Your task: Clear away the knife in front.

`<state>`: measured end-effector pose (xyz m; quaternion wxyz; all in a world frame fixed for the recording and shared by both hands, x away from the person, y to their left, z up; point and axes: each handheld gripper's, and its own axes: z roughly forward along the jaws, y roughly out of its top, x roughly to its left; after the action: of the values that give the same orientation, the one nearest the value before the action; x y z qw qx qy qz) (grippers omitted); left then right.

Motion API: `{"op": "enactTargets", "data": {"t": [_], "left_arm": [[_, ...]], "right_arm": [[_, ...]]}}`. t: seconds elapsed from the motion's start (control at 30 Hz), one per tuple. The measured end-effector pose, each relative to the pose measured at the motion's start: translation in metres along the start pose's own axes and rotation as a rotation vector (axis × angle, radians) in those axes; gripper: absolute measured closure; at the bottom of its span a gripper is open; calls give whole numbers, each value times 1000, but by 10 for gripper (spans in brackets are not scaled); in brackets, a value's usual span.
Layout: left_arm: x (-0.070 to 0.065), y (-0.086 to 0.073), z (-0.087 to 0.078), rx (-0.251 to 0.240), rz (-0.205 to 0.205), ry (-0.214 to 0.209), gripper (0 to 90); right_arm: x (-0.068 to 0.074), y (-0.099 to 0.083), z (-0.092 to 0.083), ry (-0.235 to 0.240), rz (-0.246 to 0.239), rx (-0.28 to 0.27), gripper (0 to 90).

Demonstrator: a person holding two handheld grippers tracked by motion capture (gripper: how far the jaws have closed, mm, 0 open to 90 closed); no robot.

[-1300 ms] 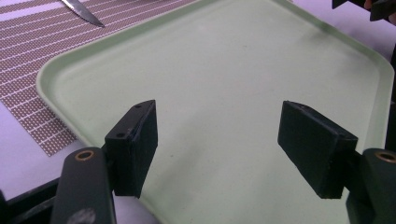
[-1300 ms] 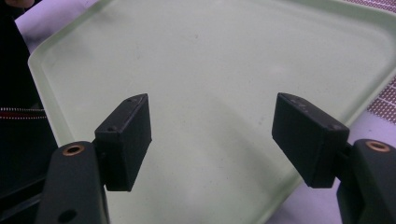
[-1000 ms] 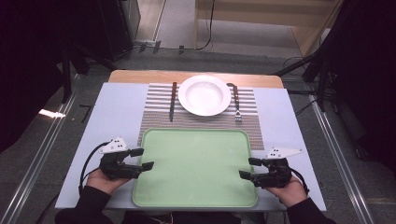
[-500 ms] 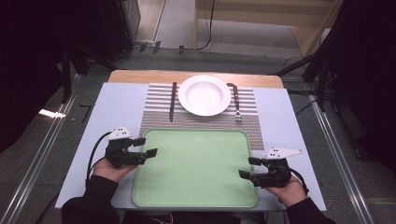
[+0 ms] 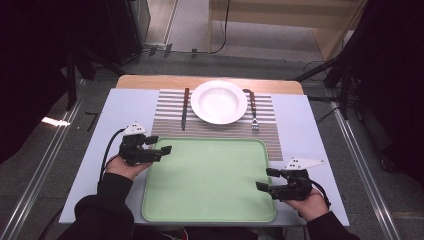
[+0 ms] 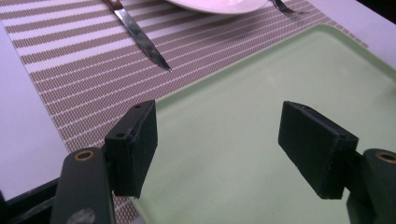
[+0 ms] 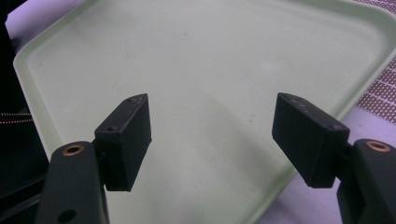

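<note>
1. Nearest the person, right gripper [image 5: 267, 180] sits at the green tray's [image 5: 210, 210] near right corner. Jaws stand wide apart over the tray's edge with nothing between them; the right gripper view looks across the bare tray floor [image 7: 210, 70]. Judged: poised, not gripping.

2. Left gripper [image 5: 161, 146] is farther up, at the tray's far left corner, jaws likewise spread and empty. In the left gripper view they hang above the corner where the tray [image 6: 289, 84] meets the striped placemat [image 6: 70, 60].

3. Tray lies flat on the tabletop [image 5: 300, 120], close to the person, its far rim overlapping the placemat's [image 5: 270, 132] near edge. It carries nothing. Judged: set close as the landing place, within easy reach of both hands.

4. Beyond the tray, a place setting on the placemat: knife [image 5: 185, 107] left, white plate [image 5: 219, 102] centre, fork [image 5: 251, 109] right, all apart from the tray. Knife blade [image 6: 140, 37] points toward the person.

5. Judged: left gripper sits nearer the knife, likely the first reach; clearing the setting onto the tray is not yet begun.
</note>
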<state>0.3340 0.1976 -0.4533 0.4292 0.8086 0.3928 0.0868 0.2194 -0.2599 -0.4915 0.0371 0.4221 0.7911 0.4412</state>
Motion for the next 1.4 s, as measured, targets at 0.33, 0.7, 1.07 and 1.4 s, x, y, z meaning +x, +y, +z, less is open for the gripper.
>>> {"op": "enactTargets", "data": {"t": [0.33, 0.7, 1.07, 1.4], "left_arm": [[5, 9, 12, -7, -27, 39, 280], [15, 23, 29, -11, -62, 93, 282], [20, 40, 44, -3, -72, 113, 282], [22, 54, 60, -4, -71, 147, 282]], "right_arm": [[-1, 0, 0, 0, 1, 2, 272], [-1, 0, 1, -1, 3, 0, 271], [-2, 0, 1, 1, 1, -3, 272], [-2, 0, 1, 3, 1, -2, 272]]}}
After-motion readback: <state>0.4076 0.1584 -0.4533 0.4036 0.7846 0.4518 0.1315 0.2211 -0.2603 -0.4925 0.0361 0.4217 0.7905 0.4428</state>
